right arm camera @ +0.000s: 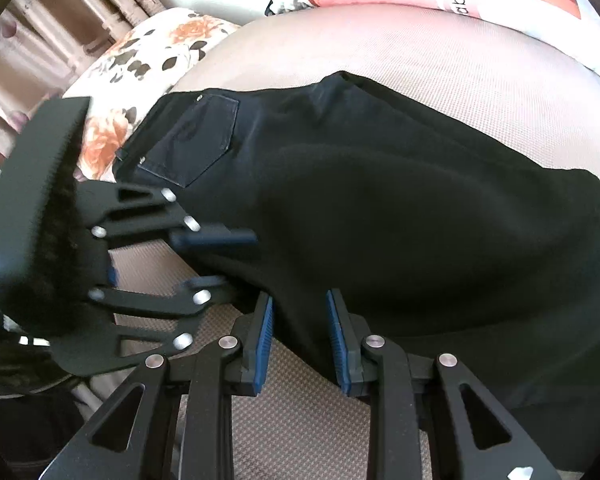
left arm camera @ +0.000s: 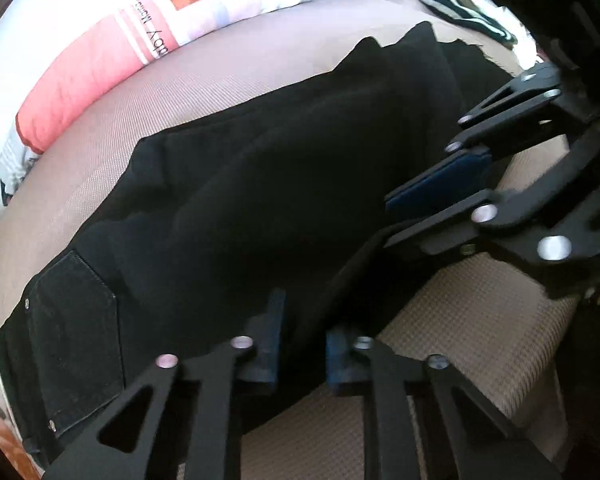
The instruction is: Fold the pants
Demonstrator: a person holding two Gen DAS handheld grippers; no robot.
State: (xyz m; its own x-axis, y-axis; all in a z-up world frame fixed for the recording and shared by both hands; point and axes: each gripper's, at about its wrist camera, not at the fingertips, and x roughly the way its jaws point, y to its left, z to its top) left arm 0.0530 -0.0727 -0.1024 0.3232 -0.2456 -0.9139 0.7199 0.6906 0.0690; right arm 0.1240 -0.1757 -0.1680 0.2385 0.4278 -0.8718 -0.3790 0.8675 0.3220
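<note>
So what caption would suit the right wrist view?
Two open grippers, right and left, at the near edge of black pants on a bed.

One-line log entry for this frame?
fold pants | left gripper: open at black pants near edge | right gripper: open, same edge | surface: beige mattress

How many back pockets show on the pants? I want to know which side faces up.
1. A stitched patch pocket sits near the waist end of the black pants, beyond the left gripper. A second may be folded underneath.

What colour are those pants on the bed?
Black, with a stitched back pocket; the pants show best in the right wrist view.
</note>
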